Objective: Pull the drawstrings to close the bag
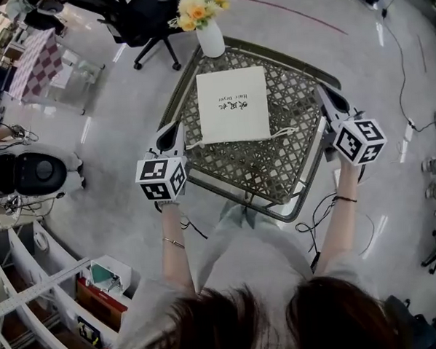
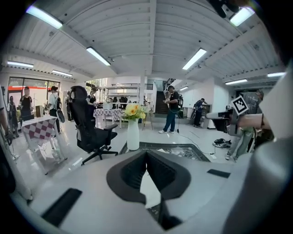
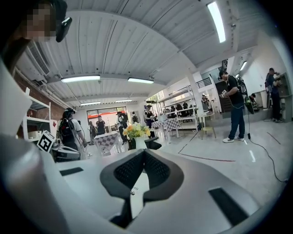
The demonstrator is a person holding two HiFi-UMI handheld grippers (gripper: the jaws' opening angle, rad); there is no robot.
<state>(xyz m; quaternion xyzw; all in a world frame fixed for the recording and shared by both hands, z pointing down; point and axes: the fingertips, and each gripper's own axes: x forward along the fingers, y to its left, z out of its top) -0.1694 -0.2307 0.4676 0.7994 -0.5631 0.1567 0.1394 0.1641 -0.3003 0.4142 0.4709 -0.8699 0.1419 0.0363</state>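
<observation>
At the table (image 1: 276,167) edges, left gripper (image 1: 176,127) and right gripper (image 1: 321,91) are both pinched shut, empty, so they could nudge the bag (image 1: 232,104) and miss its skinny drawstrings (image 1: 285,132).

A flat, cream-white rectangular bag (image 1: 232,104) lies on the metal lattice tabletop (image 1: 294,100), near its middle. Small dark print sits at the bag's centre, upside down as the person sees it. The mouth, the edge nearest the person, is straight and ungathered. Two thin white drawstrings come out at that edge. The left drawstring (image 1: 192,145) is a short loose end at the corner. The right drawstring (image 1: 287,132) trails slack sideways across the lattice.
</observation>
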